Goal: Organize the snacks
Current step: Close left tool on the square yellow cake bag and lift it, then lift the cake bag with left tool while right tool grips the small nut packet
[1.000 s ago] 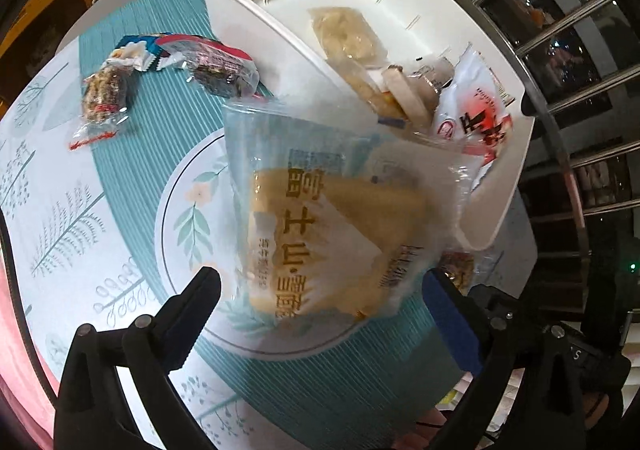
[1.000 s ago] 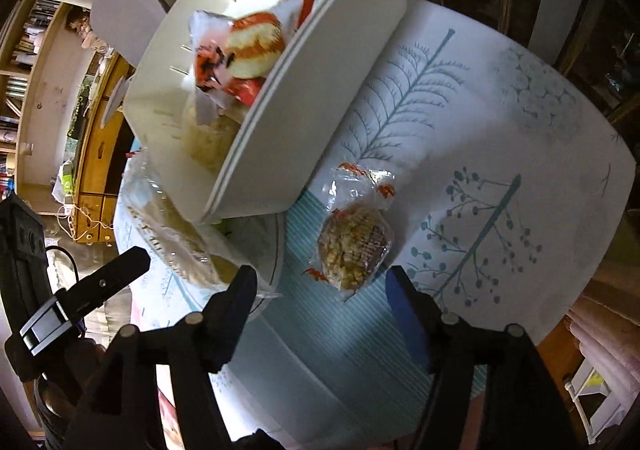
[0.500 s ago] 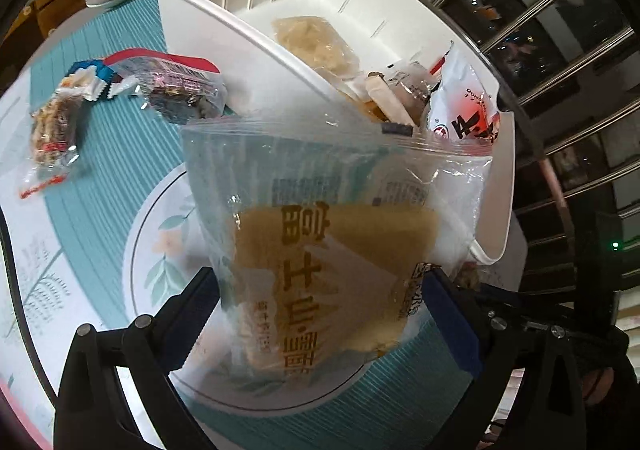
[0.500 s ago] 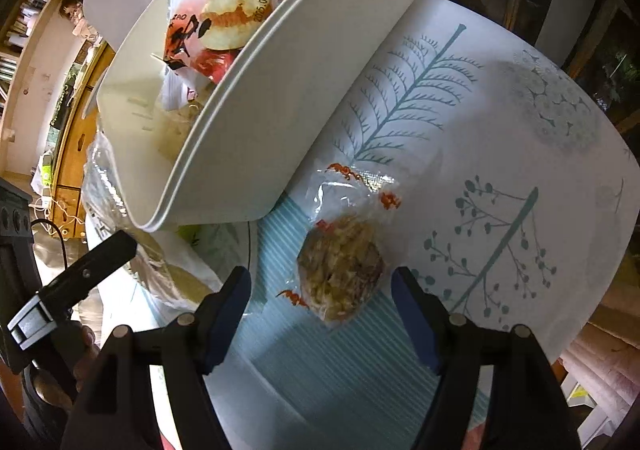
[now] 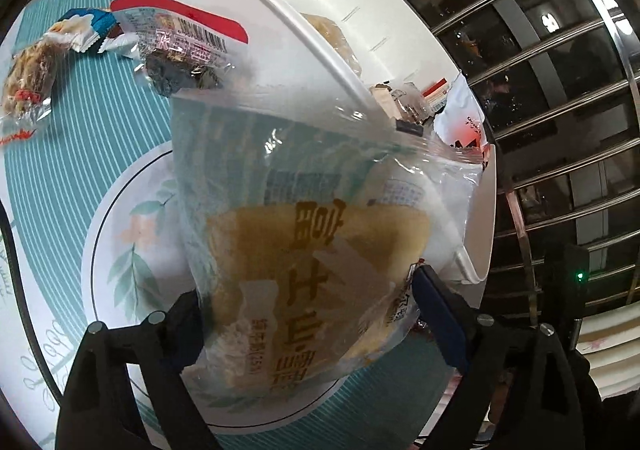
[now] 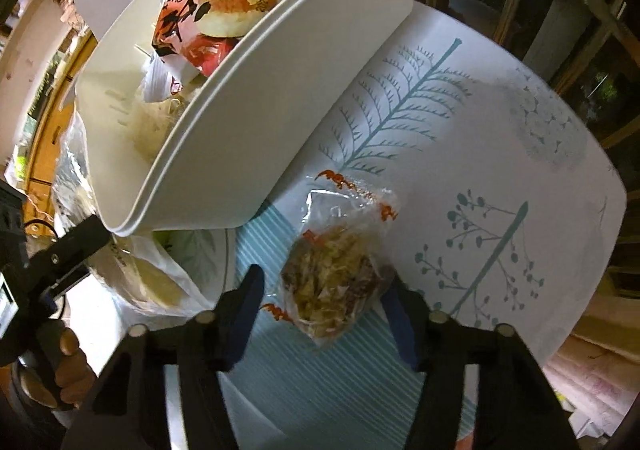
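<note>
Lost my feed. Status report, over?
Left gripper closing around bread bag. Right gripper closing around nut snack on table. White bin close beside both.

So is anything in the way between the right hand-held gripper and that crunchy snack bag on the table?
Nothing visible is. The snack bag already lies between the jaws of the right hand-held gripper, which have just been closing on it. The white bin stands beside it, up and to the left in the right wrist view, not in between.
</note>
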### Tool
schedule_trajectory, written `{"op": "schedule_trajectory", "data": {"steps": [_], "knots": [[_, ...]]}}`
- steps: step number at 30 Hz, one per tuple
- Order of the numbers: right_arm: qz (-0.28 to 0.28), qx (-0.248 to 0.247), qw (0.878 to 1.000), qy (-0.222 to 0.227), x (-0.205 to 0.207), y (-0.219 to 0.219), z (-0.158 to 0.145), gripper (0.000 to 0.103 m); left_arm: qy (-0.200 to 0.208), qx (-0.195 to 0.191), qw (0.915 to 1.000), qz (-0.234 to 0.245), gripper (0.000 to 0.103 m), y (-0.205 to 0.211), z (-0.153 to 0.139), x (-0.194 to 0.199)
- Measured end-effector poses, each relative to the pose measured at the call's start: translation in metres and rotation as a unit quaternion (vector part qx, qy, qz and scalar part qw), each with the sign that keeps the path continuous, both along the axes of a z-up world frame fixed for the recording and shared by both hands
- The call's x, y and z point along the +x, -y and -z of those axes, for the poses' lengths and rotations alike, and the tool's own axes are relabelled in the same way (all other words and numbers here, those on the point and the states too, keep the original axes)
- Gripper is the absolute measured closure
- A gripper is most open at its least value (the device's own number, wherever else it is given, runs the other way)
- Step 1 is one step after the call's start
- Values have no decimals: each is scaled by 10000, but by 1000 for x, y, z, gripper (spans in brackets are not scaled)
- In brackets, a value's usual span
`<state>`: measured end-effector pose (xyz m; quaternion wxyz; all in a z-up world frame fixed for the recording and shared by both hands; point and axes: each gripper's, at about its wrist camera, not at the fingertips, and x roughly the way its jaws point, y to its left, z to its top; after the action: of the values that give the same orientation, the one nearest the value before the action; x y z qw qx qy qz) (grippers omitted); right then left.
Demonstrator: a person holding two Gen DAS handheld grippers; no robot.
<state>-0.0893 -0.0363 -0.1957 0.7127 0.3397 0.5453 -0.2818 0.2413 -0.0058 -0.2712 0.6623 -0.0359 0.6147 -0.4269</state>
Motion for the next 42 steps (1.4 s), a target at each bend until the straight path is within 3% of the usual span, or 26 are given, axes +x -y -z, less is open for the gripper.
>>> {"op": "schedule_trajectory", "data": {"steps": [5, 12, 21, 27, 36, 42], "knots": [[-102, 143, 9998, -43, 1, 1, 2, 57, -144, 124, 9997, -137, 21, -5, -2, -6], [-10, 450, 9989, -123, 3, 3, 3, 59, -374, 185, 9985, -342, 54, -23, -9, -15], [-198, 517, 9982, -245, -3, -9, -5, 68, -384, 265, 9974, -543, 72, -32, -30, -34], [-325, 576, 9974, -300, -10, -14, -18, 69, -359, 330, 9961, -737, 82, -49, -46, -50], [-642, 716, 9946, -391, -6, -8, -46, 70, -450, 85, 9924, -1140, 83, -88, -69, -81], [-1265, 542, 9899, -338, -6, -8, -75, 70, -380, -173, 9875, -1517, 83, -103, -88, -93]]}}
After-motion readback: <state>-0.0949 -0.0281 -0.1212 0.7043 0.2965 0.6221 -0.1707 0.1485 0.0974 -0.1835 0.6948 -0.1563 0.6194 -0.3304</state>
